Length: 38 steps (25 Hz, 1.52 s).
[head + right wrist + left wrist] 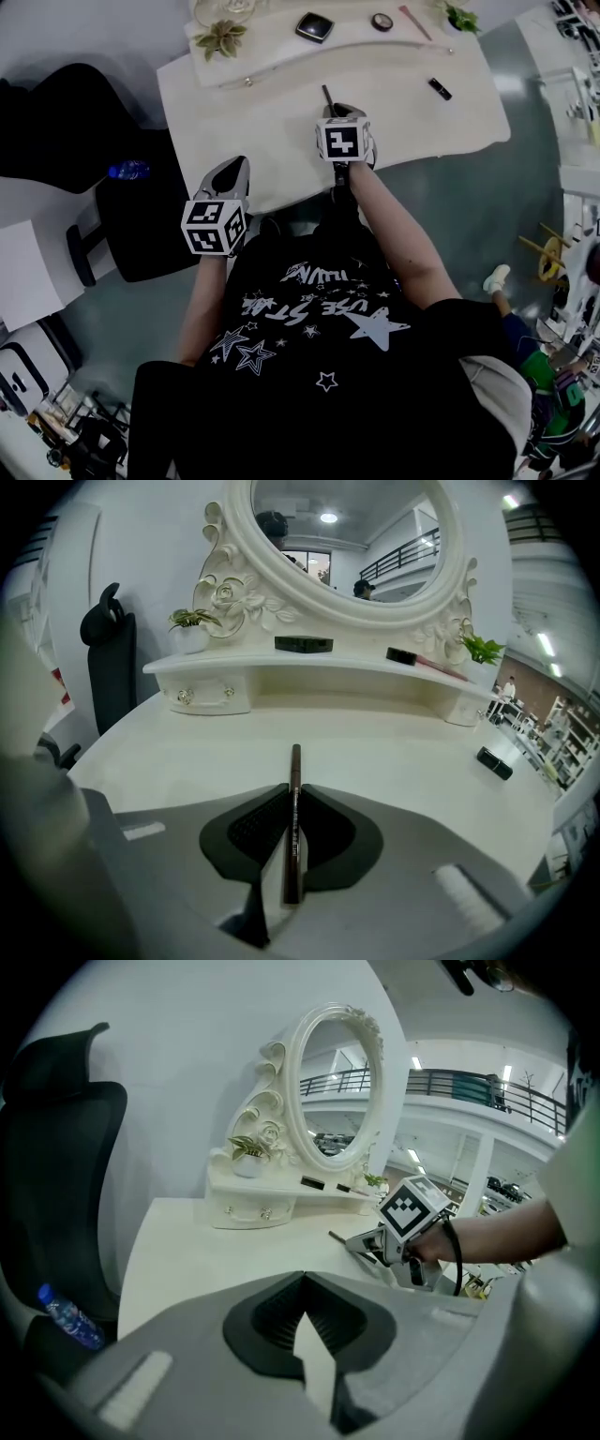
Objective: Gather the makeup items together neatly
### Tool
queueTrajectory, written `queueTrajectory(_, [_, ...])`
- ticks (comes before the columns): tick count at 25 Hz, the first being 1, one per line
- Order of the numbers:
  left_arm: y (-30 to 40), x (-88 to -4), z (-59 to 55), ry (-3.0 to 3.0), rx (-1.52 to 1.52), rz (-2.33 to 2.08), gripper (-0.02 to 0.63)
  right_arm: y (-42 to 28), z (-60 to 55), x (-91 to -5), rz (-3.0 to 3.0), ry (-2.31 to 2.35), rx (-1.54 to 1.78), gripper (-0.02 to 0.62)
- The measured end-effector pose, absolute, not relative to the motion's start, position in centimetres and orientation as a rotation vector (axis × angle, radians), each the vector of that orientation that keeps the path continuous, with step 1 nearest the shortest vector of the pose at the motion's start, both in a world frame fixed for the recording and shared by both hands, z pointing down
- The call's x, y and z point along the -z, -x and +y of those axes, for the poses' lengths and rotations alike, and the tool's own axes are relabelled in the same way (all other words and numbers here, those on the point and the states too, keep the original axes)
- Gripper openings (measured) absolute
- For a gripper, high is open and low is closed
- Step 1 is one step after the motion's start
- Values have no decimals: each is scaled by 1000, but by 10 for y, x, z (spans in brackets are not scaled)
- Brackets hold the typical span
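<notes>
My right gripper [336,111] is over the middle of the white vanity table [272,122], shut on a thin brown makeup pencil [294,803] that sticks out past its jaws toward the mirror. A black lipstick [494,762] lies on the table to the right. On the raised shelf [234,667] sit a black square compact [303,644], a small round compact [400,655] and a pink stick [441,667]. My left gripper [232,167] hovers at the table's front left edge, its jaws together with nothing between them. From the left gripper view, the right gripper [361,1241] is on the right.
An ornate oval mirror [337,536] stands on the shelf, with a small potted plant at each end [221,37] [459,17]. A black office chair [141,225] with a blue water bottle [127,170] stands left of the table. The table's right edge drops to the floor.
</notes>
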<state>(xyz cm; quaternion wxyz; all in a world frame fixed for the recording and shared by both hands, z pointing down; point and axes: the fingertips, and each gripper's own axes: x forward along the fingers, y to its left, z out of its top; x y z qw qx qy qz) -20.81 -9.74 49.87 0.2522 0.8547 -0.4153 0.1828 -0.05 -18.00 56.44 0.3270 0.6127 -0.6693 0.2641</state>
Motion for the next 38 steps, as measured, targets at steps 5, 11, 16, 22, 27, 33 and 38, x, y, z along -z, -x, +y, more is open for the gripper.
queueTrajectory(5, [191,-499,-90,-2352,-529,-1088,2,-5,-178,-566,-1753,-1629,-695,69])
queueTrajectory(11, [185,-503,-89,-2354,-539,-1076,2,-7,-178,-569,-1768,-1618,-735,144])
queueTrajectory(16, [168,-502,-88,-2363,-537,-1050,2,-13,-176,-558,-1869,-1590,-746,253])
queueTrajectory(22, [151,-495,-102,-2381,-530,-1069,2,-47,-175,-532,-1947,-1597,-703,314])
queueTrajectory(27, [136,-491,-114,-2376,-526,-1105,2,-92,-175,-523,-1946,-1613,-662,359])
queueTrajectory(33, [106,-487,-125,-2373,-511,-1133,2,-158,-182,-519,-1914,-1630,-608,400])
queueTrajectory(38, [79,-487,-134,-2370,-507,-1158,2,-214,-190,-518,-1883,-1620,-580,396])
